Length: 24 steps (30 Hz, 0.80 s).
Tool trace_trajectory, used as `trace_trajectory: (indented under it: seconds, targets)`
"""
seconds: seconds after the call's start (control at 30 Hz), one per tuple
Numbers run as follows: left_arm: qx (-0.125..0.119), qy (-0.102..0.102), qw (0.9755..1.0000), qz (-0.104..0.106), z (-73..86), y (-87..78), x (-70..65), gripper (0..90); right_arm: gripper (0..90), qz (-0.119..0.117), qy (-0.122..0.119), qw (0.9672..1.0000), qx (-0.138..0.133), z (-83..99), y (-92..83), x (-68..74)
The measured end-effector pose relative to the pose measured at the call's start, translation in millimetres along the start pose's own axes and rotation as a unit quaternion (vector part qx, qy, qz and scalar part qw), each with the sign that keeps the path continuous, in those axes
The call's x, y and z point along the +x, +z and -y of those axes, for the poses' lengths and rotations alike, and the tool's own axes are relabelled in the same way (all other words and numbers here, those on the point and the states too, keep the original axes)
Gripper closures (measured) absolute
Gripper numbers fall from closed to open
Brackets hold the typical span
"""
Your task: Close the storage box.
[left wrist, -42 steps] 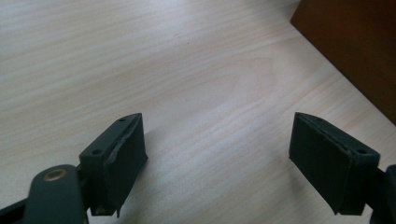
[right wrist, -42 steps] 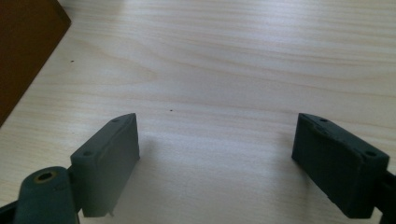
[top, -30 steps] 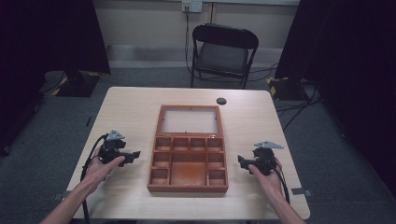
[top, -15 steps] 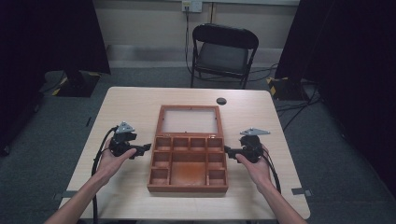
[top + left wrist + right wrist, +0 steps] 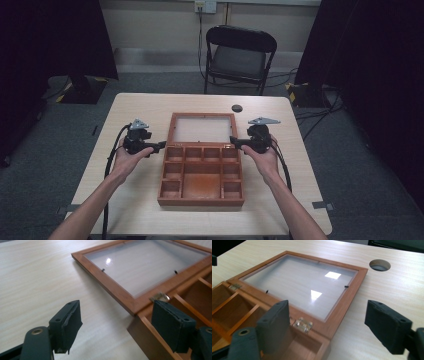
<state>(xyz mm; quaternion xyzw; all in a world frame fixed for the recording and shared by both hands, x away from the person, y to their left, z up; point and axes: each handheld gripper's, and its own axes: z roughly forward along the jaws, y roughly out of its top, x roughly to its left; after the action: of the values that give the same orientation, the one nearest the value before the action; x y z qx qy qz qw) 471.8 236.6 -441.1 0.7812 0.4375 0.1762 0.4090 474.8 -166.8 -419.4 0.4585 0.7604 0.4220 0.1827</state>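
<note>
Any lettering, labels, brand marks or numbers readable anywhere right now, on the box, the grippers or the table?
None can be read.
Wooden box and its glass-panelled lid: no print.
Left gripper and right gripper: plain black, unmarked.
Yellow-and-black strip on the floor: stripes, no letters.
Wall outlet: too small to tell.

A brown wooden box [image 5: 201, 172] sits mid-table, open. Its glass-paned lid [image 5: 202, 129] lies flat on the tabletop behind it, joined by small metal hinges [image 5: 303, 324]. Its compartments look empty.
</note>
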Motion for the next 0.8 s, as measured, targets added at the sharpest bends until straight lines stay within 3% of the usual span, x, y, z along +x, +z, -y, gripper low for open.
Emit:
trace_trajectory:
  seconds: [0.2, 0.23, 0.27, 0.3, 0.37, 0.4, 0.43, 0.57, 0.8]
  targets:
    - [-0.011, -0.005, 0.9999, -0.008, -21.5, 8.8, 2.8, 23.5, 18.8, 0.002, 0.003, 1.0, 0.0, -16.6, 13.0, -3.5]
    - [-0.016, -0.017, 0.9997, -0.005, -28.0, 14.6, 5.1, 23.5, 18.7, 0.007, 0.0, 1.0, -0.002, -20.9, 17.9, -5.2]
    - [-0.016, -0.017, 0.9997, -0.005, -28.0, 14.6, 5.1, 23.6, 18.7, 0.007, 0.0, 1.0, -0.002, -20.9, 17.9, -5.2]
    - [-0.027, -0.035, 0.999, 0.009, -30.1, 21.8, 8.2, 23.5, 18.6, 0.011, -0.004, 0.9999, 0.002, -25.9, 27.2, -7.4]
    - [-0.03, -0.061, 0.9974, 0.024, -28.8, 30.2, 11.6, 23.6, 18.7, 0.007, 0.011, 0.9999, -0.01, -25.9, 35.8, -9.2]
    - [-0.03, -0.061, 0.9974, 0.024, -28.8, 30.2, 11.6, 23.8, 18.6, 0.002, 0.016, 0.9998, -0.006, -24.4, 40.7, -9.7]
    - [-0.023, -0.076, 0.9966, 0.022, -26.4, 36.6, 13.5, 23.7, 18.4, 0.001, 0.017, 0.9999, -0.001, -22.8, 44.2, -9.5]
    - [0.0, -0.081, 0.9966, 0.015, -23.1, 43.7, 17.3, 24.1, 17.4, 0.005, 0.022, 0.9992, 0.032, -12.5, 61.9, -14.3]
    - [0.02, -0.086, 0.9959, 0.019, -17.2, 48.6, 21.3, 23.6, 17.0, 0.008, 0.044, 0.9976, 0.053, -4.7, 75.8, -22.2]
